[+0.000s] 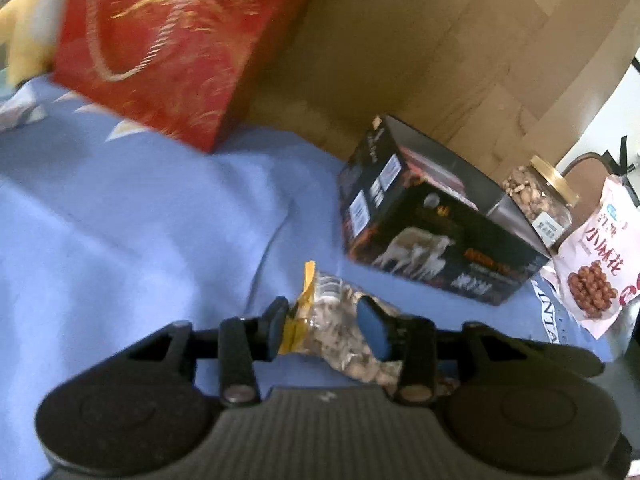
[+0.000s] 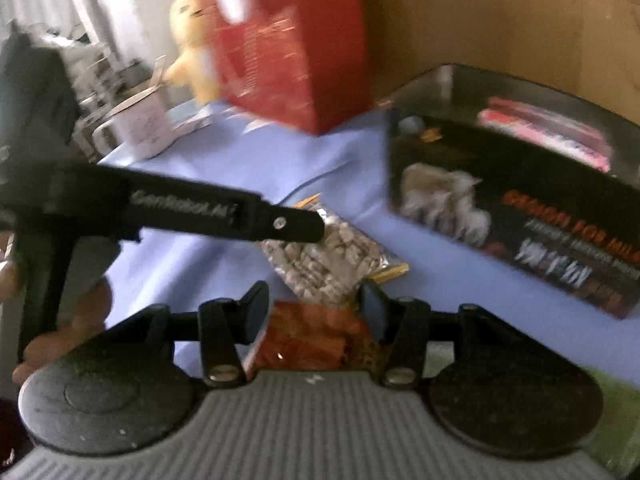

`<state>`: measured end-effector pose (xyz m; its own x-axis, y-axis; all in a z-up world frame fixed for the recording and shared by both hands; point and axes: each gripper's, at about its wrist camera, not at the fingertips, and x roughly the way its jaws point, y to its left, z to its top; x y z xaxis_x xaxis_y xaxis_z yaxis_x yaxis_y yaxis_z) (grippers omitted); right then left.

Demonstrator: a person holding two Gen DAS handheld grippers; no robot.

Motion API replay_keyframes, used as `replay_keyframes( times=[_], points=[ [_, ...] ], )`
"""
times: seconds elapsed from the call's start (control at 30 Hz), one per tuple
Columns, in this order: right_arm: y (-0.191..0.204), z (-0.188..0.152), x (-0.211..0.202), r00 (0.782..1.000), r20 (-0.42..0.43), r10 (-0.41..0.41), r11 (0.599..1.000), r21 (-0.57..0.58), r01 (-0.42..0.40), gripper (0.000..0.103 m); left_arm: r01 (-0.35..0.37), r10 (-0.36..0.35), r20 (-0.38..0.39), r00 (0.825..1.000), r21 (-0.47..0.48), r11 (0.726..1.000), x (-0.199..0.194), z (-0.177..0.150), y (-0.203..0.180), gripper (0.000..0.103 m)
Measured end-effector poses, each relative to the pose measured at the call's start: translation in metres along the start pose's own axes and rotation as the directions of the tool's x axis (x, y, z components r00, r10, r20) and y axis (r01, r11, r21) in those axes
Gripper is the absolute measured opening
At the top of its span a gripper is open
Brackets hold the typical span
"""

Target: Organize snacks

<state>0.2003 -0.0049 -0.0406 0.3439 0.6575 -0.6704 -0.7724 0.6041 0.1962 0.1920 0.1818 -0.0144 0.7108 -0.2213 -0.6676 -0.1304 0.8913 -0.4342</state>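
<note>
On the blue cloth (image 1: 120,220), near its front edge, the clear plastic snack packet with a yellow sealed edge (image 1: 340,332) is lying flat. It is sitting just in front of the black cardboard carton printed with white cows (image 1: 432,232). The left gripper (image 1: 325,328) is reaching down over this packet. Its jaws are standing partly closed with one pad on the yellow edge and the other on the clear film, so it looks to be gripping it. Pale lumpy pieces, nuts or seeds, are showing through the film; the packet is looking soft and crinkly and likely shifting under a pinch.

The right gripper (image 2: 316,312) is holding its jaws about half open around the orange-red glossy snack packet (image 2: 308,336). Both pads seem to be touching it, so probably gripped, though blur is making that unsure. This second packet is hanging just in front of the clear one.

Both packets are probably being taken for sorting into the open carton, where pink wrappers are already lying. Behind are standing the red gift bag with gold cord handles (image 1: 160,52) and, beside the carton, the glass jar of nuts with a gold lid (image 1: 536,196) and the white-and-pink printed pouch (image 1: 596,264).
</note>
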Motion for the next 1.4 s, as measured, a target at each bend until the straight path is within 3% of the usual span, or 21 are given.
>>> replay_keyframes(
  times=[0.03,0.1,0.17,0.23,0.3,0.4,0.5,0.63,0.8,0.93,1.03,1.1,1.13,1.2,1.33,1.4],
  points=[
    [0.004,-0.003,-0.003,1.000,-0.009,0.021,1.000,-0.011,-0.021,0.055,0.000,0.000,0.006,1.000,-0.010,1.000,-0.008,-0.005,0.005,0.045],
    [0.008,-0.007,-0.015,0.998,-0.013,0.064,0.998,-0.026,-0.064,0.054,0.010,-0.009,0.018,1.000,-0.039,0.999,-0.021,-0.013,0.011,0.065],
    [0.004,-0.008,-0.031,0.999,0.029,0.041,0.999,-0.011,-0.041,0.060,0.009,-0.005,0.059,0.998,-0.063,0.998,-0.035,-0.022,0.016,0.073],
    [-0.009,-0.010,-0.037,0.999,0.047,-0.002,1.000,0.026,0.001,0.061,0.005,0.002,0.101,0.995,-0.072,0.997,-0.046,-0.030,0.017,0.073],
    [-0.028,-0.016,-0.032,1.000,-0.010,-0.020,0.995,0.100,0.021,0.061,0.011,-0.001,0.131,0.991,-0.072,0.997,-0.056,-0.035,0.017,0.073],
    [-0.042,-0.027,-0.041,1.000,-0.009,0.026,0.980,0.199,-0.024,0.061,0.025,-0.016,0.165,0.986,-0.052,0.998,-0.069,-0.040,0.014,0.072],
    [-0.033,-0.041,-0.055,0.998,-0.017,0.064,0.980,0.191,-0.060,0.060,0.063,-0.058,0.166,0.984,-0.024,0.998,-0.079,-0.045,0.012,0.072],
    [-0.013,-0.062,-0.082,0.995,0.008,0.104,0.985,0.140,-0.104,0.061,0.142,-0.144,0.114,0.983,0.029,0.989,-0.078,-0.054,0.001,0.072],
    [0.002,-0.077,-0.087,1.000,-0.007,0.025,0.995,0.092,-0.024,0.064,0.222,-0.222,0.011,0.975,0.033,0.975,-0.060,-0.060,-0.012,0.072],
    [-0.005,-0.073,-0.082,1.000,-0.015,0.012,0.994,0.112,-0.011,0.066,0.266,-0.263,-0.074,0.962,0.039,0.963,-0.041,-0.064,-0.025,0.072],
    [-0.007,-0.070,-0.075,0.999,-0.019,0.029,0.993,0.112,-0.026,0.067,0.254,-0.247,-0.090,0.965,0.078,0.964,-0.031,-0.067,-0.036,0.070],
    [-0.003,-0.068,-0.071,1.000,-0.021,0.015,0.996,0.093,-0.013,0.067,0.257,-0.248,-0.101,0.963,0.091,0.962,-0.025,-0.067,-0.042,0.056],
    [-0.002,-0.067,-0.069,1.000,-0.017,0.020,0.996,0.089,-0.019,0.067,0.253,-0.244,-0.101,0.965,0.092,0.963,-0.023,-0.068,-0.044,0.056],
    [0.002,-0.070,-0.069,1.000,-0.001,0.008,0.997,0.071,-0.008,0.067,0.212,-0.204,-0.076,0.976,0.127,0.969,-0.024,-0.071,-0.048,0.046],
    [0.003,-0.072,-0.076,1.000,-0.015,0.025,0.999,0.021,-0.025,0.065,0.219,-0.209,-0.089,0.974,0.122,0.968,-0.027,-0.070,-0.042,0.045],
    [-0.001,-0.072,-0.091,1.000,0.005,0.001,1.000,0.012,-0.001,0.066,0.214,-0.205,-0.082,0.975,0.121,0.969,-0.032,-0.067,-0.036,0.053]
  ],
)
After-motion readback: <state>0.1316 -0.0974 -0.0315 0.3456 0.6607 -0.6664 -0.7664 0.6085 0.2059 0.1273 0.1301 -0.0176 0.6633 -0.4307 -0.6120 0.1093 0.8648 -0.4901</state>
